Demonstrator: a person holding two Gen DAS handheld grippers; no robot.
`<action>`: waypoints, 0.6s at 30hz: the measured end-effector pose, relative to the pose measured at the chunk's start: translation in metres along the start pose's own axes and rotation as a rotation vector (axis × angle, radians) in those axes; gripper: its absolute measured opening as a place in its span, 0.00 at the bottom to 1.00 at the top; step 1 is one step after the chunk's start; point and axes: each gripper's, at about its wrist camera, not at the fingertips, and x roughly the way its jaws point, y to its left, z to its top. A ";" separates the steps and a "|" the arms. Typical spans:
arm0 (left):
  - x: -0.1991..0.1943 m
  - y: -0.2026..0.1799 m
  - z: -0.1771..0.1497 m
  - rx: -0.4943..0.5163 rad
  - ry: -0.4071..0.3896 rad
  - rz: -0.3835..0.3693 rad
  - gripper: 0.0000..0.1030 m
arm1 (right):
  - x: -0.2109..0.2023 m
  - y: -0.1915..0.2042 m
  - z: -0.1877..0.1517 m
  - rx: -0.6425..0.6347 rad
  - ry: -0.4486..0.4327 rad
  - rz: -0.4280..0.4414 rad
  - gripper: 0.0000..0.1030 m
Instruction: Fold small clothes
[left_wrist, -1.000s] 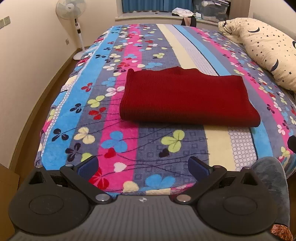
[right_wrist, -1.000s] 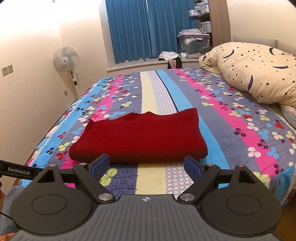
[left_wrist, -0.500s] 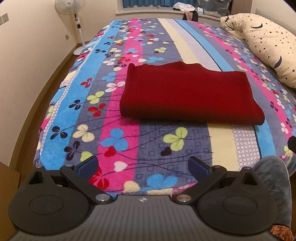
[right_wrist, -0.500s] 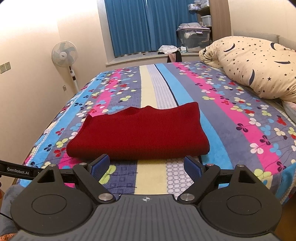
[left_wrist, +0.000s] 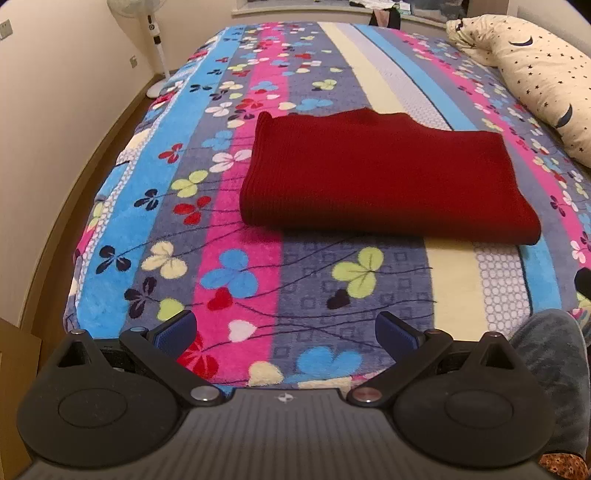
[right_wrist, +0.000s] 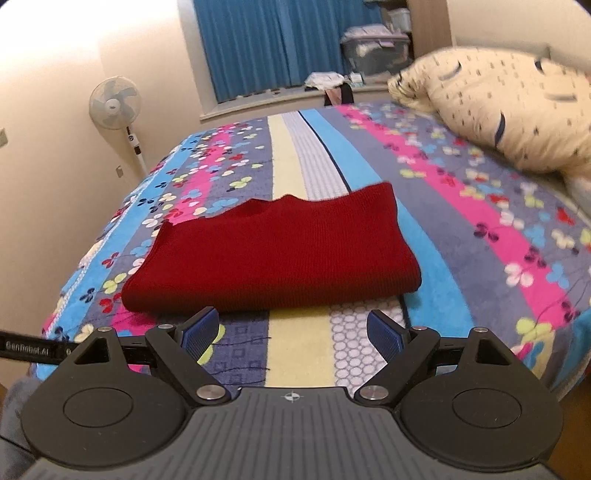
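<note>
Both wrist views look down the bed (left_wrist: 236, 177) from its foot, sharing the red sweater (right_wrist: 273, 254).

Dark red knit garment (left_wrist: 384, 173), folded into a flat rectangle. Lying across the striped flowered blanket (left_wrist: 236, 266), folded edge nearest the cameras.

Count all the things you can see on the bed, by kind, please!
Red folded sweater: 1
Star-and-moon pillow: 1
Flowery striped blanket: 1
Total: 3
</note>
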 end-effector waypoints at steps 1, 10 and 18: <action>0.003 0.000 0.001 -0.001 0.006 0.002 1.00 | 0.004 -0.006 0.001 0.041 0.005 0.011 0.86; 0.034 0.007 0.026 -0.043 0.057 0.006 1.00 | 0.064 -0.087 0.016 0.476 0.011 0.084 0.86; 0.070 0.027 0.052 -0.136 0.085 0.052 1.00 | 0.176 -0.172 0.012 0.824 0.067 0.025 0.85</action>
